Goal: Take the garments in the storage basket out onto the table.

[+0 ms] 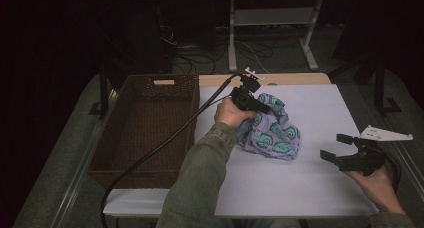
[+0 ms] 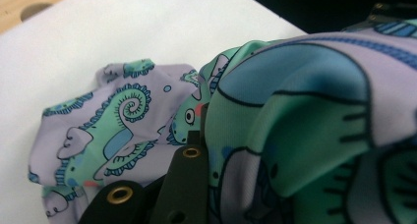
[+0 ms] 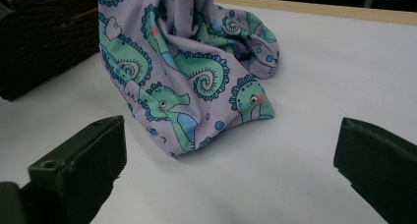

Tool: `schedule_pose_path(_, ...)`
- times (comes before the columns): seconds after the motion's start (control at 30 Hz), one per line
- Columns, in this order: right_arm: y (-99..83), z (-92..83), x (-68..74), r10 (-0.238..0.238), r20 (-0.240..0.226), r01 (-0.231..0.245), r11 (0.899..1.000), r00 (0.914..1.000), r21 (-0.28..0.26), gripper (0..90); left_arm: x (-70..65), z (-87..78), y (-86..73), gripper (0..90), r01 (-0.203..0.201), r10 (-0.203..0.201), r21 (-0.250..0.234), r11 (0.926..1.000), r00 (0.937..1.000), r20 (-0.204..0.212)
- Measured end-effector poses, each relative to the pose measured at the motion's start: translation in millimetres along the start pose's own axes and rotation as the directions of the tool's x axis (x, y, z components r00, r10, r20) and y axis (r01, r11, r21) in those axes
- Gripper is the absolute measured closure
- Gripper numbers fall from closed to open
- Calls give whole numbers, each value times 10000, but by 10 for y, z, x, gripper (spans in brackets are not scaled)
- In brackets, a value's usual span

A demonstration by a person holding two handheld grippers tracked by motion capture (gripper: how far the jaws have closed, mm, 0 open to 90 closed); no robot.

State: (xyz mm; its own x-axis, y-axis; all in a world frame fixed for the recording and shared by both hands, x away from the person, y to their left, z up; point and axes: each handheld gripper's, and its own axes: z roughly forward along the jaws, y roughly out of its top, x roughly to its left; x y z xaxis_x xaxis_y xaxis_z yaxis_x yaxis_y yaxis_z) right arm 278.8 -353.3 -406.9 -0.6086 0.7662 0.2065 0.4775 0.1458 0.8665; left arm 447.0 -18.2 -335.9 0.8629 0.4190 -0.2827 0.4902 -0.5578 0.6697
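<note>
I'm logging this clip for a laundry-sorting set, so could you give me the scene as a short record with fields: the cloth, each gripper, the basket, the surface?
cloth: lilac seahorse-print cloth, bunched, its lower part resting on the white sheet
left gripper: left gripper shut on the cloth's upper fold
right gripper: right gripper open, nothing between its jaws, apart from the cloth, to its right
basket: brown wicker basket, to the left of the cloth; nothing seen inside
surface: white sheet over a wooden table

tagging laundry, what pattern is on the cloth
Lilac cloth printed with green and blue seahorses; the right gripper view shows it best.
</note>
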Motion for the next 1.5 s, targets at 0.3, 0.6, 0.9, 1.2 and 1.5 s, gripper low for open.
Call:
schedule_pose_path(0.3,2,1,9,-3,-4,3,10000,10000,-1,0,-4,24,-55,619,78,-78,30,10000,10000,-13)
schedule_pose_path(0.6,1,-3,12,6,7,-6,10000,10000,-8,0,-111,-158,-43,230,-336,329,-168,9993,9986,-405)
schedule_pose_path(0.9,0,-2,13,-23,39,23,10000,10000,-13,0,-158,-395,-63,0,-661,667,-472,9967,9977,115)
schedule_pose_path(1.2,0,2,20,-19,66,19,10000,10000,3,0,-175,-698,-168,0,-687,671,-930,9933,9975,-198)
schedule_pose_path(1.5,-3,5,20,-72,74,71,10000,9999,56,0,-150,-993,-316,0,-796,735,-1065,9911,9955,-600)
